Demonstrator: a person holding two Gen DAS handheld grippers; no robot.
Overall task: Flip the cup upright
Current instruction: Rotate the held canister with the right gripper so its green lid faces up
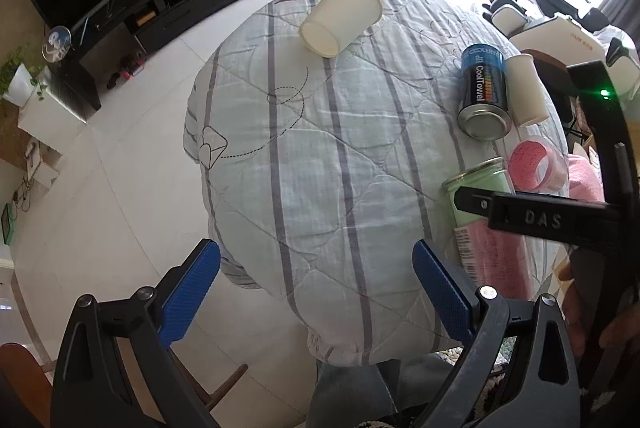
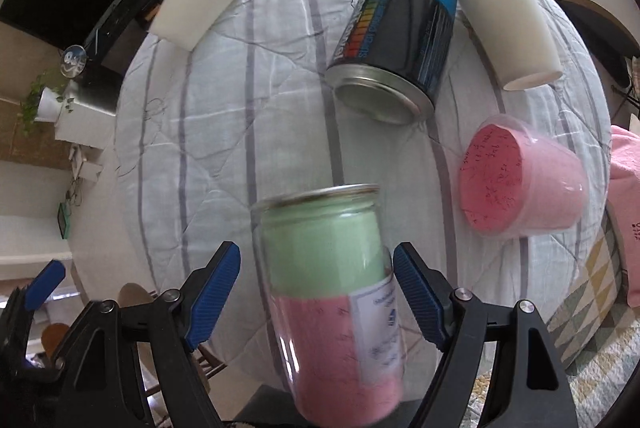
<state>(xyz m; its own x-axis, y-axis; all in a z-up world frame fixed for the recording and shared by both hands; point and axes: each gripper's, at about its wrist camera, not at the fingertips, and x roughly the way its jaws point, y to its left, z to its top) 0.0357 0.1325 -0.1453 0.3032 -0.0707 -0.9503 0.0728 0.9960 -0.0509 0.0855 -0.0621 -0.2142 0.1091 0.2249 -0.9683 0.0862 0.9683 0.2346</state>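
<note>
A white paper cup [image 1: 341, 17] lies on its side at the far side of the quilt-covered round table [image 1: 320, 164]; it shows at upper left in the right wrist view [image 2: 198, 0]. A second white cup [image 1: 527, 89] [image 2: 508, 24] lies on its side at the right. A clear cup with pink lining [image 2: 524, 180] [image 1: 536, 167] lies on its side too. My left gripper [image 1: 316, 288] is open and empty at the table's near edge. My right gripper [image 2: 318, 292] is open with a jar of green and pink filling [image 2: 336, 292] [image 1: 486, 228] between its fingers, blurred.
A blue and black CoolTowel can [image 1: 484, 92] [image 2: 396, 44] lies on its side between the cups. A black TV stand [image 1: 192, 0] runs along the far left wall. A pink cloth [image 2: 626, 196] lies at the right edge. Tiled floor [image 1: 120, 188] is to the left.
</note>
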